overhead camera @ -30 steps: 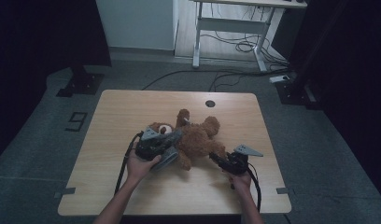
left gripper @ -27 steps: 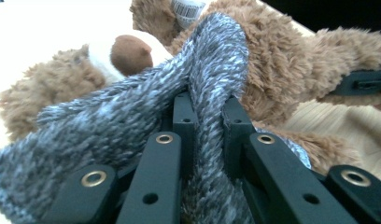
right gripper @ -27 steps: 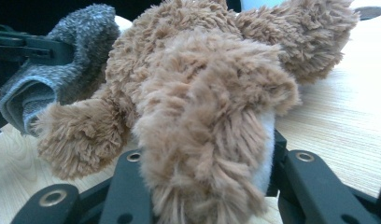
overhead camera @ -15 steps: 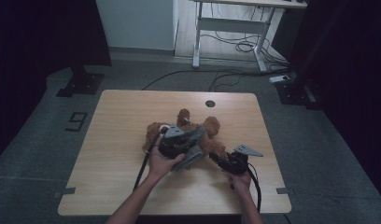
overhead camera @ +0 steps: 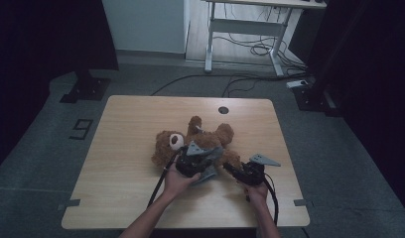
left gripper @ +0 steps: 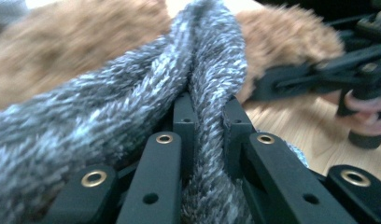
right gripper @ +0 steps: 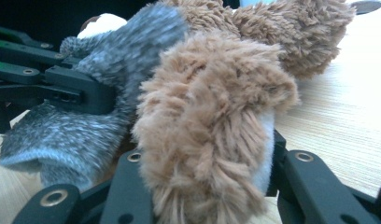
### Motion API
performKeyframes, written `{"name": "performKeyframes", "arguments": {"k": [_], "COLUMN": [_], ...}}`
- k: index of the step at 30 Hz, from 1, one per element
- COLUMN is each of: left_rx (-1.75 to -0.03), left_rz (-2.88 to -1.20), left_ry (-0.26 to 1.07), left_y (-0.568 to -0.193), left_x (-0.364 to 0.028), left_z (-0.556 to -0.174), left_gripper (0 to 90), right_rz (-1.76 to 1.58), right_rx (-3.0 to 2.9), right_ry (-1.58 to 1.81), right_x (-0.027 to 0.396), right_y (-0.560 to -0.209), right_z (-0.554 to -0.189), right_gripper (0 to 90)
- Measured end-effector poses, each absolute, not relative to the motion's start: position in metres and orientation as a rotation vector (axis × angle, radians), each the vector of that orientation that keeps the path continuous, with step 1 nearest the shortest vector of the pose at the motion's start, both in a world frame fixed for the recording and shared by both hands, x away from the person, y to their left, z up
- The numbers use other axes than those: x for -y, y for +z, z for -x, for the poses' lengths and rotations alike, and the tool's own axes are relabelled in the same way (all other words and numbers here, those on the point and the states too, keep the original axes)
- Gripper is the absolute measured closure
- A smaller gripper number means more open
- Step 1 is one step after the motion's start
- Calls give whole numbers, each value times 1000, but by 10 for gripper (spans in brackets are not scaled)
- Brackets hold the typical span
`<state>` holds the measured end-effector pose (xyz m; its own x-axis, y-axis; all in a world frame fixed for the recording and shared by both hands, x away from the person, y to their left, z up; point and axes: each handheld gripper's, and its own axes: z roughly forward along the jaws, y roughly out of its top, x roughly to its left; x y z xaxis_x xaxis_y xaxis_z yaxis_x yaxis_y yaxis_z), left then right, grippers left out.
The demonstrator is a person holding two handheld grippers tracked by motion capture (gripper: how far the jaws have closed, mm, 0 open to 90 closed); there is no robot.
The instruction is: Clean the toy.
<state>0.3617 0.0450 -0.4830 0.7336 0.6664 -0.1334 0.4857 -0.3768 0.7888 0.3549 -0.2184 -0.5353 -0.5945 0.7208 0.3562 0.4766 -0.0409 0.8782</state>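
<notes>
On the wooden table [overhead camera: 121, 148] lies a brown teddy bear [overhead camera: 198, 141]. The left gripper [left gripper: 205, 116] pinches its grey knitted garment [left gripper: 132, 107]. The right gripper [right gripper: 198, 186] clamps a furry foot [right gripper: 207, 126].

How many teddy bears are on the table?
1. The brown teddy bear lies near the middle of the wooden table, wearing a grey knitted garment. The left gripper pinches that garment; the right gripper clamps one furry paw.
</notes>
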Motion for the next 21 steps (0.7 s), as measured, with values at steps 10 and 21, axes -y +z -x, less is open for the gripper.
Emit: {"name": "performKeyframes", "arguments": {"k": [10, 21], "left_rx": [-997, -1025], "left_rz": [-2009, -2000], "left_ry": [275, 302], "left_y": [-503, -503], "left_x": [-107, -131], "left_z": [-350, -342], "left_gripper": [792, 792], "right_rz": [-1272, -1270], "right_rx": [-2039, -2048], "right_ry": [1700, 1699], "right_x": [221, 222], "right_y": [-537, -539], "right_z": [-355, -355], "right_gripper": [611, 610]}}
